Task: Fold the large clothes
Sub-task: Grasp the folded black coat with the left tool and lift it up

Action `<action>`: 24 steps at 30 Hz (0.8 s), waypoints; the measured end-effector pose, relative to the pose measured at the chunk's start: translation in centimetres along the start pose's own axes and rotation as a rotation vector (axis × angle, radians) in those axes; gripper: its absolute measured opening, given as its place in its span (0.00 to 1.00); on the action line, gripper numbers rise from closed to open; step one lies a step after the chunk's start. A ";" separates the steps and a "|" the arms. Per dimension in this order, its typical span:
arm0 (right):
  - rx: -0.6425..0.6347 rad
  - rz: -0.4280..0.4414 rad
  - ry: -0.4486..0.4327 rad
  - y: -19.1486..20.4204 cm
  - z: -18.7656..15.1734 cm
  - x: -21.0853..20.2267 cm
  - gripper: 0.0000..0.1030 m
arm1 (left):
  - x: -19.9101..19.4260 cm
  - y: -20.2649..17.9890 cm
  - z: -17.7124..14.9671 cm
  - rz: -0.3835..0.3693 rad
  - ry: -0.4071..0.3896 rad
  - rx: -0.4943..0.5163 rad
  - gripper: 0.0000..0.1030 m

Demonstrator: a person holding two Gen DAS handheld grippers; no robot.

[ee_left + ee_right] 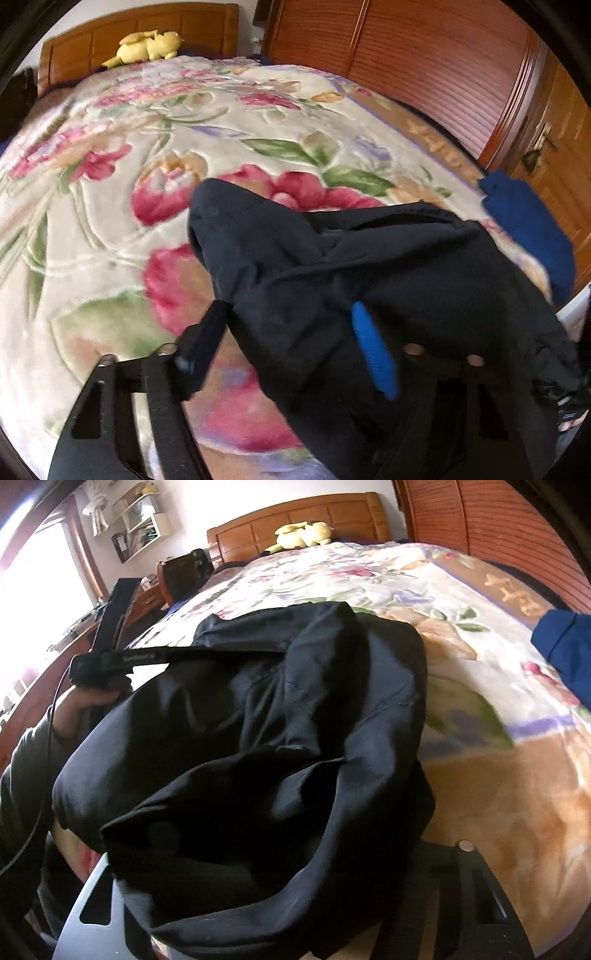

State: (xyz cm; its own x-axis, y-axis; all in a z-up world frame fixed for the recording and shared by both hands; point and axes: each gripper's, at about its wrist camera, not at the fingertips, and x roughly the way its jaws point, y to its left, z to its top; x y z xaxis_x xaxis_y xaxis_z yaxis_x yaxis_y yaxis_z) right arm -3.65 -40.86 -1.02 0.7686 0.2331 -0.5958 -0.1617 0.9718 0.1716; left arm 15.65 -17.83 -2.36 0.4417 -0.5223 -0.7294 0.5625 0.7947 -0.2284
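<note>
From the left wrist view, the left gripper (288, 332) reaches down over the floral blanket (110, 229) covering the bed. A black garment (369, 266) lies bunched near the bed's foot edge, toward its right-hand corner, and drapes between the fingers: the blue-padded finger (373, 354) sits against the cloth, while the other dark finger (207, 343) stands clear to the left with blanket showing beside it. Whether the pads actually pinch the fabric cannot be told. A blue garment (528, 229) lies separately at the bed's right edge, and a yellow plush toy (147, 46) rests by the headboard (140, 29).

From the right wrist view, the black garment (277, 738) fills the foreground as a rumpled heap, hiding most of the right gripper (288, 849); its fingertips are buried under the cloth, so its hold cannot be judged. To the left, a person's hand (88, 694) grips the handle of the left gripper (207, 651), whose fingers reach into the garment's upper edge. The blue garment (565, 650) shows at the right edge of the bed.

As a judgement, folding is at an early stage: the garment is crumpled with no flat, squared layers visible. Spreading, smoothing and every fold seem still to come, and the blue piece looks untouched.
</note>
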 end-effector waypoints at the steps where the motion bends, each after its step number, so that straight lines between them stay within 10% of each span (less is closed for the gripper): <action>1: -0.001 0.003 -0.005 -0.1 -0.1 -0.2 0.49 | 0.0 -0.1 0.0 -0.002 0.000 0.007 0.60; 9: -0.021 -0.010 -0.091 0.5 -0.4 -1.5 0.30 | -3.1 -1.4 0.0 0.021 -0.088 0.044 0.17; 24: -0.160 -0.059 -0.183 1.2 1.9 -3.8 0.26 | -9.2 -3.4 0.1 0.091 -0.243 0.091 0.11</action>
State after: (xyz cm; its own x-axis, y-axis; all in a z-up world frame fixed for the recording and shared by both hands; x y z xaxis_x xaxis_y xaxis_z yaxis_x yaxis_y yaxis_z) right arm -5.57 -40.63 2.89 0.8762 0.1800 -0.4470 -0.1985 0.9801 0.0056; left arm 9.76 -15.72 5.19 0.6417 -0.5180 -0.5656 0.5686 0.8162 -0.1024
